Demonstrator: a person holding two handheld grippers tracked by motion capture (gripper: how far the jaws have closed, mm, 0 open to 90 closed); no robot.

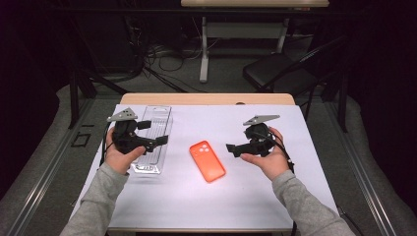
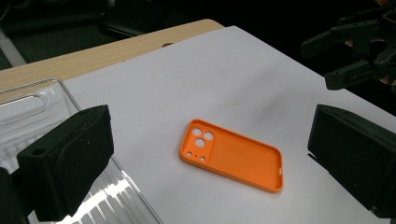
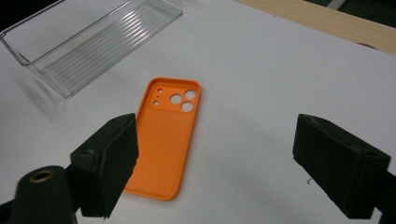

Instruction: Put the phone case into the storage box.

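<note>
Looks like a lab/recording setup: black curtains all round, floor cables [image 1: 162, 59] beyond table's [image 1: 206, 98] far edge, folding chair [image 1: 275, 71], 2nd desk [image 1: 246, 29].

A: Your phone case [image 2: 232, 159] looks like matt orange plastic, finely textured inside. The tray [image 3: 88, 44]?

B: Clear glossy plastic, ribbed floor. Your surface [image 1: 255, 196] shows a smooth matt white sheet over pale wood; tong pads [image 3: 109, 163] look matt black.
</note>
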